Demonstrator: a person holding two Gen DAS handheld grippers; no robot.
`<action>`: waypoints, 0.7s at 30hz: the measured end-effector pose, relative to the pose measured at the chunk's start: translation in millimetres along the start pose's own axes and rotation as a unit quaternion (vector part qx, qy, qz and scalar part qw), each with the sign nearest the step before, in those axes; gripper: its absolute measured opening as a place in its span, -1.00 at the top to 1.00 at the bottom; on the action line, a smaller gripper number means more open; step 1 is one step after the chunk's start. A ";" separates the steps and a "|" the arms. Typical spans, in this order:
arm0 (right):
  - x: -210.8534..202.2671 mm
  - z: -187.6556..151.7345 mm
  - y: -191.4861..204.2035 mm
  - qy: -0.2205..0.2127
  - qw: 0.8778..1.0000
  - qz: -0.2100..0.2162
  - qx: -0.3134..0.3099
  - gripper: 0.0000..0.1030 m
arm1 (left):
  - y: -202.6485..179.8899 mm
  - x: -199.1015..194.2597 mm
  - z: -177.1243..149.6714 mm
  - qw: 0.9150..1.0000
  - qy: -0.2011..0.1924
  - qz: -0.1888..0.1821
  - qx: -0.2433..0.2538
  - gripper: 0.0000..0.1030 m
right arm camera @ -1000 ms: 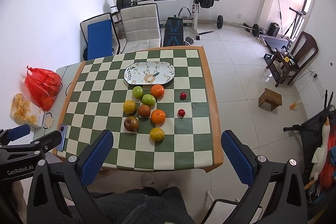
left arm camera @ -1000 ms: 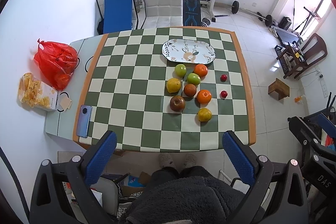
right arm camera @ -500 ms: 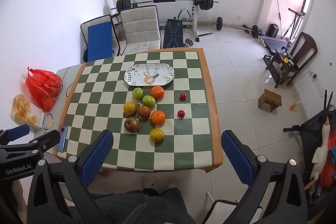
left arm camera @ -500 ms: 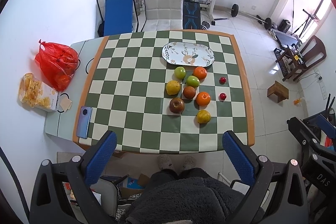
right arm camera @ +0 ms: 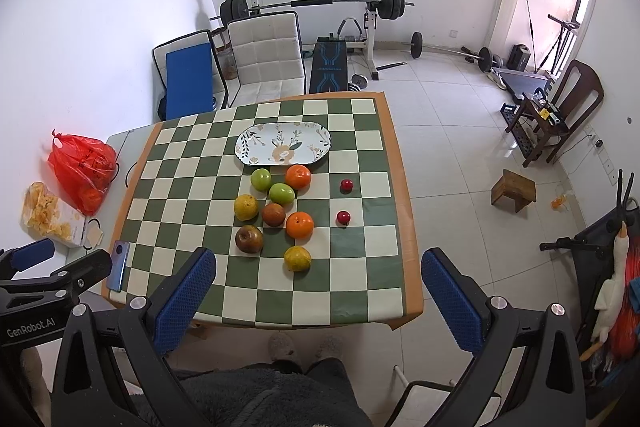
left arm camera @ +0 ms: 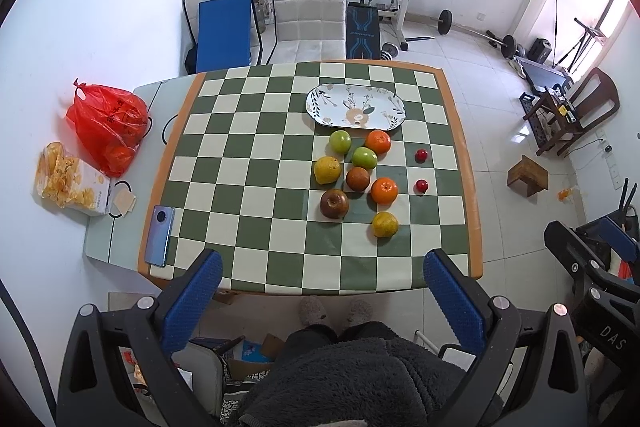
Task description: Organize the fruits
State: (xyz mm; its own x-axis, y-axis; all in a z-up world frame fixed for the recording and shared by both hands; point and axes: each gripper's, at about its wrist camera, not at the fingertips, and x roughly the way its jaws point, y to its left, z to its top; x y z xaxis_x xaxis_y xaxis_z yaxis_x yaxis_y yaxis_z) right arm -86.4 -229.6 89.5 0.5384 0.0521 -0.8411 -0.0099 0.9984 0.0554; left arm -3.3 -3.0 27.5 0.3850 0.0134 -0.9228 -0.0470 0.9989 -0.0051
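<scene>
Several fruits lie loose on the green-and-cream checkered table (left arm camera: 248, 203): two green apples (left arm camera: 340, 141), two oranges (left arm camera: 384, 190), two yellow pears (left arm camera: 327, 169), a dark red apple (left arm camera: 333, 203), a brown fruit (left arm camera: 357, 178) and two small red fruits (left arm camera: 421, 185). An empty oval floral plate (left arm camera: 355, 107) sits just behind them; it also shows in the right wrist view (right arm camera: 283, 143). My left gripper (left arm camera: 322, 289) and right gripper (right arm camera: 318, 287) are both open and empty, held high above the table's near edge.
A blue phone (left arm camera: 159, 235) lies at the table's near left corner. A red plastic bag (left arm camera: 108, 123) and a snack box (left arm camera: 70, 181) sit on a side surface to the left. Chairs (left arm camera: 308, 17) and a weight bench stand behind the table; a small wooden stool (left arm camera: 528, 175) is on the floor to the right.
Both grippers have drifted slightly back and up, so the table looks a little farther away. No fruit has moved.
</scene>
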 end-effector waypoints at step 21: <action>0.5 -2.8 -0.4 -0.002 1.000 -0.001 0.000 -1.00 | -1.3 -5.9 3.8 1.000 -0.003 -0.003 -0.002 -1.00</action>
State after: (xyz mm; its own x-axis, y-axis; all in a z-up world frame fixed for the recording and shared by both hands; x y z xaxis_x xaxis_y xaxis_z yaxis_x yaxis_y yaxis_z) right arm -88.5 -229.9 87.5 0.5419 0.0505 -0.8389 -0.0086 0.9985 0.0546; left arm -2.0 -4.2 34.4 0.3906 0.0076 -0.9205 -0.0481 0.9988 -0.0122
